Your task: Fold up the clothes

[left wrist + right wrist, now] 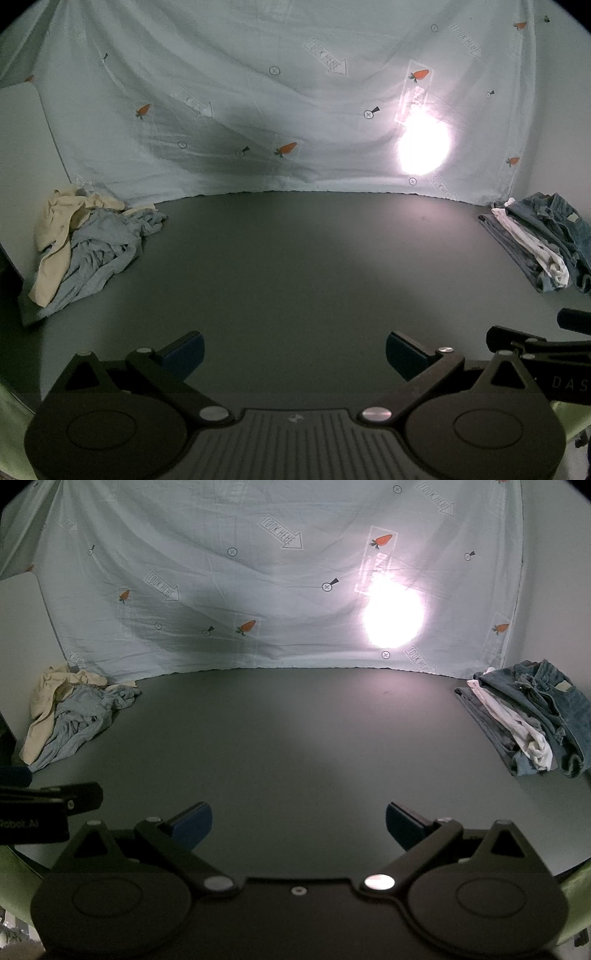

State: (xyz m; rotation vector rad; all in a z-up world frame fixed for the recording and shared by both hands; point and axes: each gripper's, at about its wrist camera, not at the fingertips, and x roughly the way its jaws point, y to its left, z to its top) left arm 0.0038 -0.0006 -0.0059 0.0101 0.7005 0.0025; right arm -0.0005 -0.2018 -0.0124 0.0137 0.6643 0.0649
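A crumpled heap of clothes lies at the table's far left: a cream garment point(61, 225) point(46, 698) draped over a pale grey-blue one point(99, 251) point(79, 720). At the far right sits a folded stack with blue jeans point(557, 221) point(546, 698) on top and a white garment point(535, 243) point(517, 723) between grey layers. My left gripper point(294, 354) hovers open over the near table edge, nothing between its blue-padded fingers. My right gripper point(298, 825) is open and empty too, beside it. Each gripper shows at the edge of the other's view.
The dark grey table point(295, 266) point(295, 738) stretches between the two piles. A pale printed sheet point(258, 92) point(221, 572) hangs behind it, with a bright lamp glare point(423, 146) point(393, 618) shining through. A pale green strip point(576, 886) runs along the near edge.
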